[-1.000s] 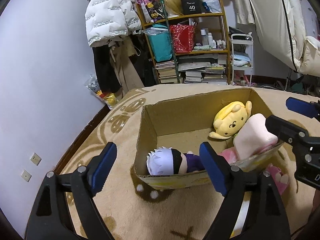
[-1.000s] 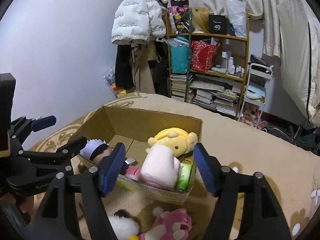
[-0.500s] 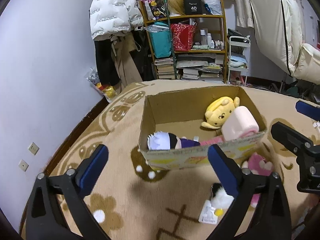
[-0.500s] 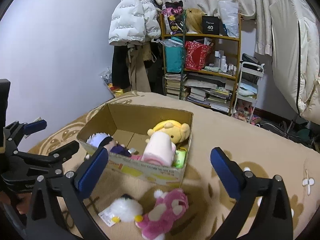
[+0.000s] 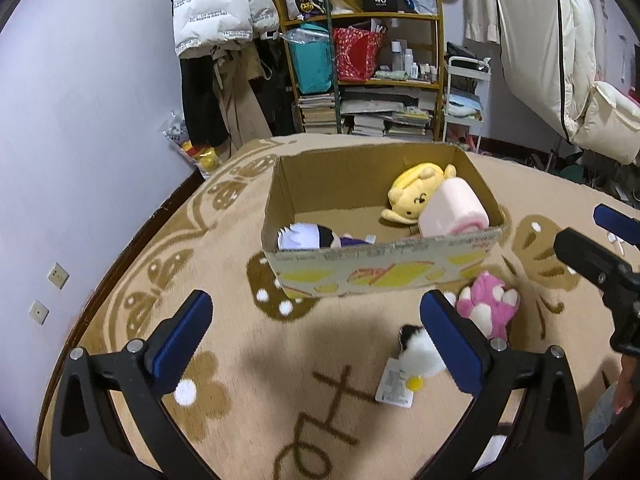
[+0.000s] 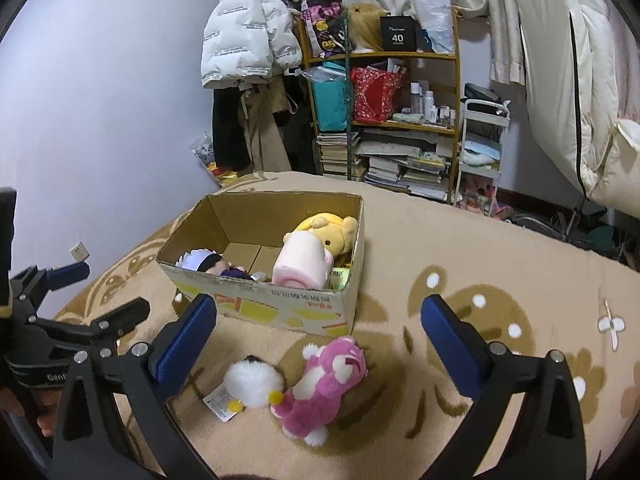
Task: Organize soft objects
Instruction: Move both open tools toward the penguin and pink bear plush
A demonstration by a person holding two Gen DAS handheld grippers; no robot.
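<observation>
Room: beige blanket [image 6: 460, 240] with brown flower patterns, lilac wall, cluttered shelf [image 6: 384, 120] and hanging coats behind.
Box: open cardboard box [image 6: 280, 308] sits on the blanket.
Packed: white-haired doll [image 5: 308, 236] at the box's left end; yellow plush [image 5: 416, 196] and pink roll-shaped plush [image 5: 452, 212] touching each other at the right end. A green item beside them is too hidden to name.
Left out: pink bear plush [image 6: 328, 384] and white fluffy plush [image 6: 252, 384] with its paper tag lie touching each other on the blanket, just in front of the box's near wall.
Left gripper [image 5: 316, 344]: jaws have just been opening, now spread wide, nothing between them.
Right gripper [image 6: 320, 344]: likewise just opened, released and empty, hanging over the two loose toys.
Progress: judged well along; three toys stowed, two left to lift in.
Next: probably the bear, nearest the right gripper.
</observation>
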